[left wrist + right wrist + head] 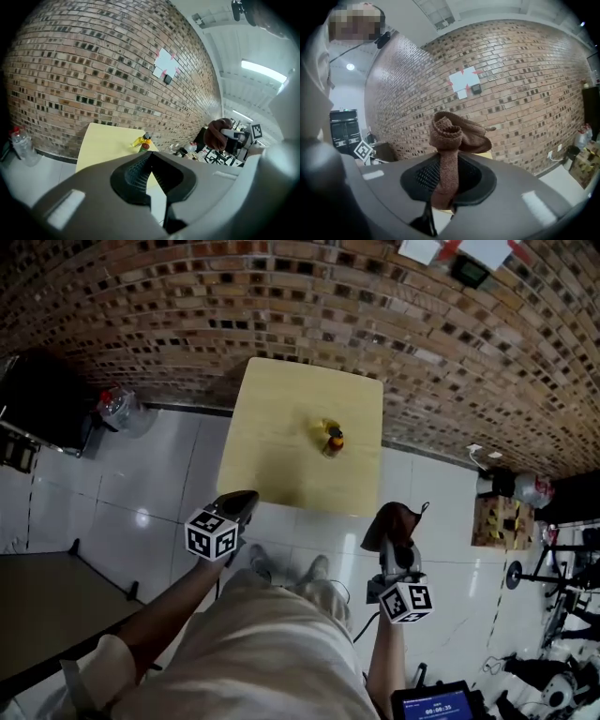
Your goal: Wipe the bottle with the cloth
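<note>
A small bottle (333, 439) with yellow liquid, a red label and a dark cap lies on the pale wooden table (272, 456), near its middle right; the left gripper view shows the bottle (142, 140) ahead above the jaws. My left gripper (246, 499) hovers off the table's near left edge, shut with nothing between its jaws. My right gripper (396, 517) hangs off the near right corner, shut on a brown cloth (394, 524) that bunches above the jaws, the cloth (452, 136) filling the middle of the right gripper view.
A brick wall (281, 306) runs behind the table. A clear plastic jug (119, 409) stands on the tiled floor at the left, beside dark furniture (42, 399). At the right are a wooden crate (502, 521), jugs and exercise gear (562, 587).
</note>
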`<state>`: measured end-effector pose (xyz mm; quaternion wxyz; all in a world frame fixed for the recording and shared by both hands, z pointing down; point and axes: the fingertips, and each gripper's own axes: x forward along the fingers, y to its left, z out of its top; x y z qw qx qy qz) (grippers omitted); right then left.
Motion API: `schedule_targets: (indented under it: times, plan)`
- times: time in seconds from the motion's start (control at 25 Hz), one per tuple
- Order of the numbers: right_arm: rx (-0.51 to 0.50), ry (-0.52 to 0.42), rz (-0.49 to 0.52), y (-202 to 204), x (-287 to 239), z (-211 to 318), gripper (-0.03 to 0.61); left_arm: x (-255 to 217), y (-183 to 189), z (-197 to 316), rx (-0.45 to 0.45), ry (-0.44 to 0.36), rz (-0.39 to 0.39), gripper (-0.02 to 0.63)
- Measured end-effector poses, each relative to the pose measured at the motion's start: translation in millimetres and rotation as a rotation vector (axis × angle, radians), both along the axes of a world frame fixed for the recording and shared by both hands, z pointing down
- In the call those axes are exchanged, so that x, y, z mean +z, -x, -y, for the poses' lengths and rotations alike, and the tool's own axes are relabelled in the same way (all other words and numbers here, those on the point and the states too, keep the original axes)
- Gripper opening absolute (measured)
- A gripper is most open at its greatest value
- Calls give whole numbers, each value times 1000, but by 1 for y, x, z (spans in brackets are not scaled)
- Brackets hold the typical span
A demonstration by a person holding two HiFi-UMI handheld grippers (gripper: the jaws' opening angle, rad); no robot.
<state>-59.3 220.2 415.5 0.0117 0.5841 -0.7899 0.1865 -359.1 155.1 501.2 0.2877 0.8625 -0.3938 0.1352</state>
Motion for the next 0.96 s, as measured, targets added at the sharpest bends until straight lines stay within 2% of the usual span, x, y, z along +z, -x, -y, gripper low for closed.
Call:
schedule_targets:
  times: [0.24, 0.48, 0.76, 0.96]
  plan:
    - [-58, -26, 8, -33, 2, 12, 69, -18, -39, 8, -56, -30, 14, 14]
    - [-105, -45, 51, -48, 0, 37, 69, -28, -53, 21, -114, -40, 17, 14]
    - [-113, -56, 100, -53, 7, 61, 69, -24, -80, 6, -63, -25, 29, 14]
    - [-101, -13, 158, -45, 10, 50, 67, -25, -85, -8, -36, 4, 27, 14]
